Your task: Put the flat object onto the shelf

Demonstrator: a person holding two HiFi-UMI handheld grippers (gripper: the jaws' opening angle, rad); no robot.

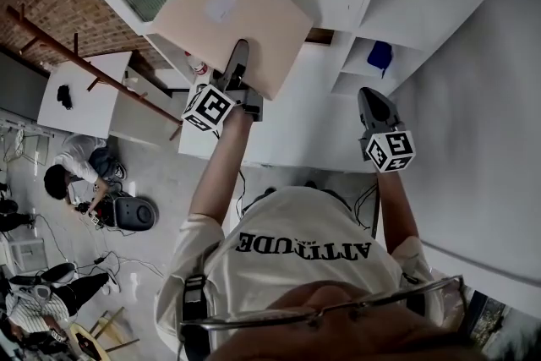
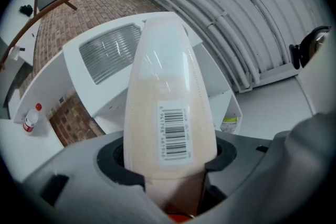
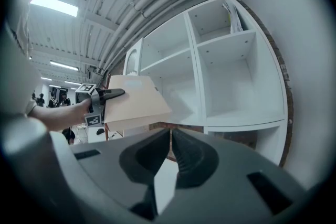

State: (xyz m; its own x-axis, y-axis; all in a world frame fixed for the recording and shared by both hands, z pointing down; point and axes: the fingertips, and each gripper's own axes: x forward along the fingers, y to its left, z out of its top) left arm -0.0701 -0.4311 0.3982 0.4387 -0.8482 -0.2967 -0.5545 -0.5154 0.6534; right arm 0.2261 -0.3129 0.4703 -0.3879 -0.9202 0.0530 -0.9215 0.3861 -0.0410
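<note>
The left claw (image 1: 239,68) is clamped on the near edge of the flat tan box (image 1: 232,13), which is raised at twelve o'clock in front of the white shelf (image 1: 372,4). The box looks light and stiff. Its smooth face is probably slippery, so an edge pinch seems right. The right claw (image 1: 378,110) hangs closed and empty at two o'clock. The box's underside and thickness are hidden.

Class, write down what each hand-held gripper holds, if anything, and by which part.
The left hand-held gripper clamps the flat beige box by its near edge, the one toward the person. The right hand-held gripper is shut and empty.
</note>
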